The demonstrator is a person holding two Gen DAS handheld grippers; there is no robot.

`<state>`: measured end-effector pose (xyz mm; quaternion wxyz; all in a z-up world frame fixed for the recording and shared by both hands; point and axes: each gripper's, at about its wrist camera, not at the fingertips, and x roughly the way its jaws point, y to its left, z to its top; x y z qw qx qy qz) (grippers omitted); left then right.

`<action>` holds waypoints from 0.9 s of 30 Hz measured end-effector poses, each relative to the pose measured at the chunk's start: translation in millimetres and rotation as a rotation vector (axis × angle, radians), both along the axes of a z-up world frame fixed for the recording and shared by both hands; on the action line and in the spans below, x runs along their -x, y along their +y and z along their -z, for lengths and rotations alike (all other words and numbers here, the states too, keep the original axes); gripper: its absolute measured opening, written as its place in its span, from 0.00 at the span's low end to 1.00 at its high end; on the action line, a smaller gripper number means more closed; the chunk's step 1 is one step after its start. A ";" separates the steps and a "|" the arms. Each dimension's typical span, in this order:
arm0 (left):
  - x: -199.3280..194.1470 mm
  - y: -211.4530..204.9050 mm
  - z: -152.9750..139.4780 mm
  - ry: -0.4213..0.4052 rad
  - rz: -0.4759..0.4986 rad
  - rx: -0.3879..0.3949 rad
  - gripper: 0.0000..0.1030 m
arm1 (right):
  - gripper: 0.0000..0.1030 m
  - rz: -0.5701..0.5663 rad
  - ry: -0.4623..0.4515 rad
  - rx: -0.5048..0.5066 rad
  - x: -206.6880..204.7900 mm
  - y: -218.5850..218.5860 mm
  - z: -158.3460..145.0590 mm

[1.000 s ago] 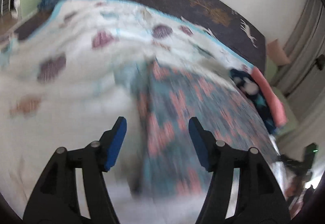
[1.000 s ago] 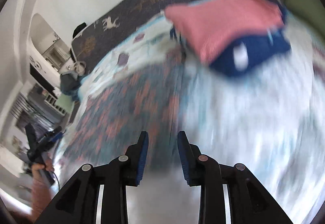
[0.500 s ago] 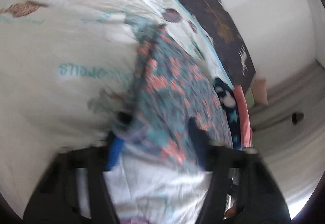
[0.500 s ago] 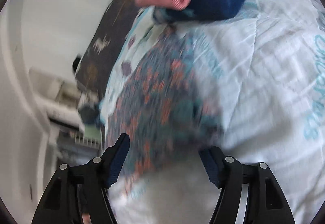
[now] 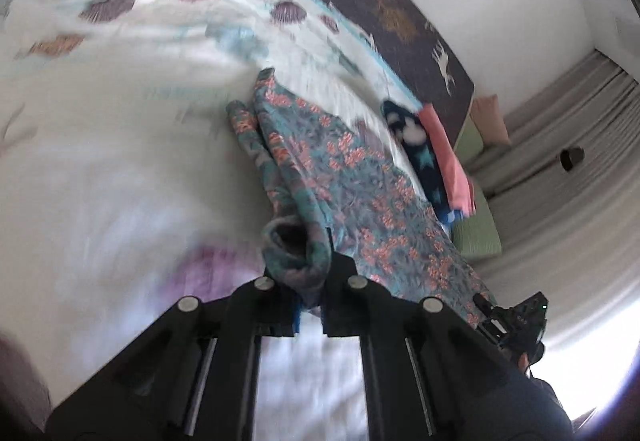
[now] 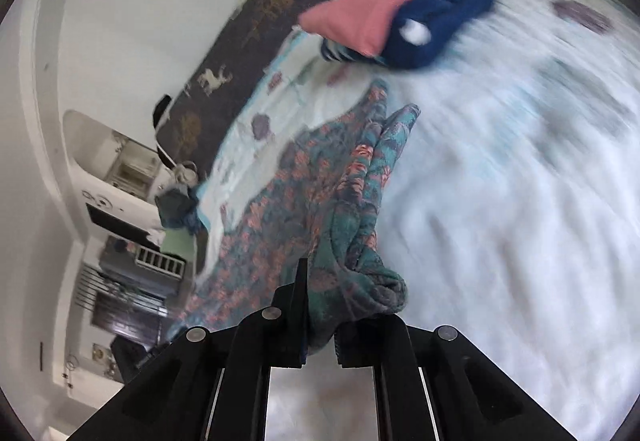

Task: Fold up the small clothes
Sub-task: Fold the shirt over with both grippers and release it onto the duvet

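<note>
A teal garment with coral flowers (image 5: 360,177) lies stretched across the white patterned bedspread (image 5: 100,145). My left gripper (image 5: 310,277) is shut on one bunched near corner of it. In the right wrist view the same floral garment (image 6: 320,193) runs away from me, and my right gripper (image 6: 320,305) is shut on its other bunched near corner. The cloth hangs taut between the two grips, folded lengthwise along one edge. My right gripper (image 5: 514,317) also shows at the lower right of the left wrist view.
A stack of folded clothes, pink on top of navy with white stars (image 5: 432,149) (image 6: 384,1), sits at the far end of the bed. A dark blanket with animal figures (image 5: 392,1) lines the wall side. Shelves and furniture (image 6: 120,201) stand beyond the bed's left edge.
Both grippers went from open above the garment to shut on its near corners. The corners are bunched and lifted, and both views have swung across the bed.
</note>
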<state>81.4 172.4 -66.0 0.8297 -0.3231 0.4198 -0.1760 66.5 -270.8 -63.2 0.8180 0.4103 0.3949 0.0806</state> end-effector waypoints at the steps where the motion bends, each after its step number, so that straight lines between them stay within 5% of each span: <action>1: 13.2 0.6 4.9 0.015 0.010 0.008 0.08 | 0.08 0.008 0.019 0.003 17.2 -2.1 5.4; 8: 59.6 -10.1 35.1 0.096 0.034 -0.098 0.08 | 0.08 0.062 0.149 -0.008 91.4 -6.8 45.3; 13: 70.7 -10.8 31.0 0.072 0.019 -0.171 0.12 | 0.08 0.049 0.159 0.101 101.4 -1.6 34.2; 18: 77.1 0.1 32.3 0.091 -0.030 -0.194 0.21 | 0.18 0.088 0.178 0.096 116.2 -16.1 36.1; 27: 93.6 -3.4 7.3 0.010 -0.044 -0.442 0.28 | 0.24 0.172 0.145 0.373 123.7 -17.1 0.2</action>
